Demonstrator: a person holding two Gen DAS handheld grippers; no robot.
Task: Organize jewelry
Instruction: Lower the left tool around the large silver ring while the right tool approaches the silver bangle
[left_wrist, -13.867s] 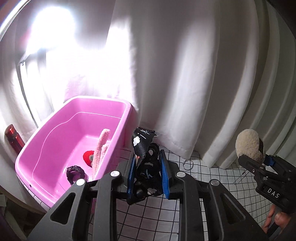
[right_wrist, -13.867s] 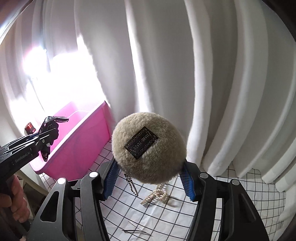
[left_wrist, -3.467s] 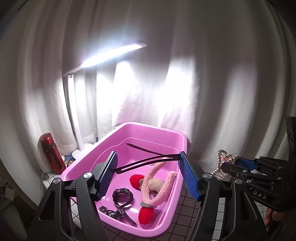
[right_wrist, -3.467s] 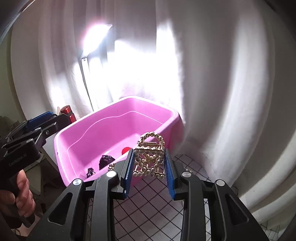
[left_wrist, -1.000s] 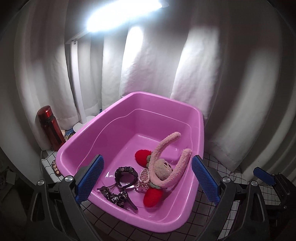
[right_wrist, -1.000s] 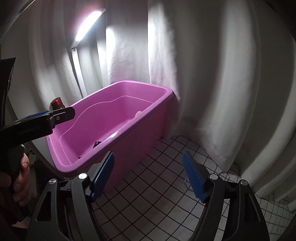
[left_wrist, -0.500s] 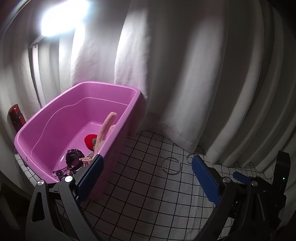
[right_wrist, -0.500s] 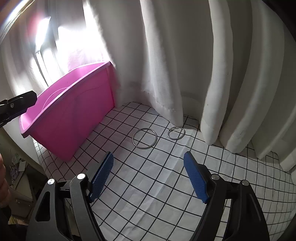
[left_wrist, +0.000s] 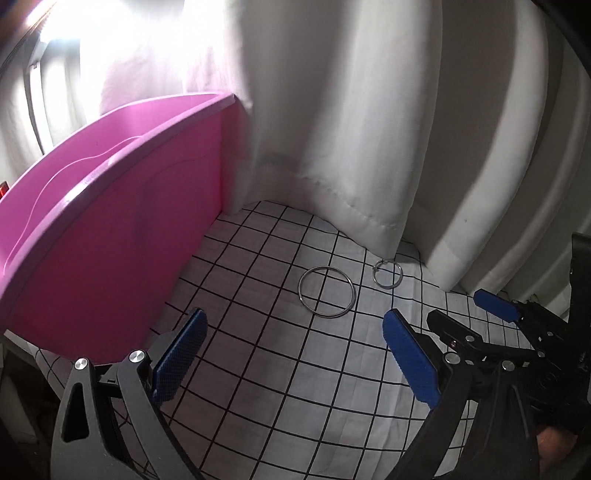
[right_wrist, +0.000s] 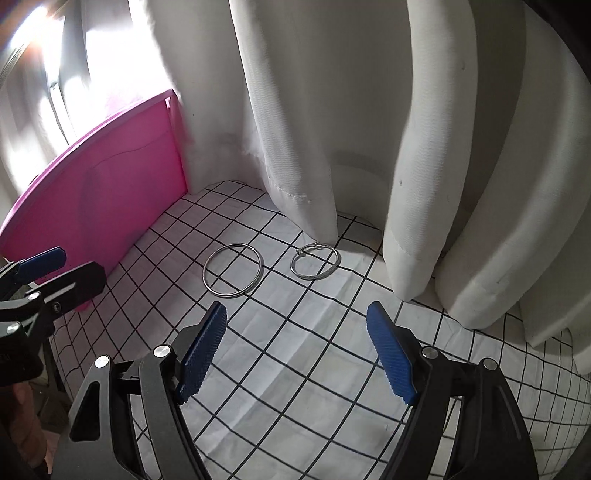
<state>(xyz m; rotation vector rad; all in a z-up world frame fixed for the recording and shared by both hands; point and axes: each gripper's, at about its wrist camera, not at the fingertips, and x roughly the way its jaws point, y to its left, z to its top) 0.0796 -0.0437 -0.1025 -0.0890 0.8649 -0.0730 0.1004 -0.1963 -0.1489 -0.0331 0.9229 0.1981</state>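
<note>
Two silver rings lie flat on the checked cloth. The large ring (left_wrist: 326, 291) (right_wrist: 233, 269) is nearer the pink bin (left_wrist: 110, 229) (right_wrist: 92, 206); the small ring (left_wrist: 388, 273) (right_wrist: 314, 261) lies to its right, by the curtain hem. My left gripper (left_wrist: 295, 350) is open and empty, low over the cloth just short of the large ring. My right gripper (right_wrist: 295, 347) is open and empty, short of both rings; it shows at the right of the left wrist view (left_wrist: 476, 317). The bin's contents are hidden.
White curtains (right_wrist: 332, 110) hang close behind the rings and along the right. The bin stands at the left on the black-and-white checked cloth (right_wrist: 314, 369). A bright lamp glare fills the upper left.
Both grippers have swung right and down from the bin toward the two rings, which are now closer and larger. The bin's inside has dropped out of view. Both stay open.
</note>
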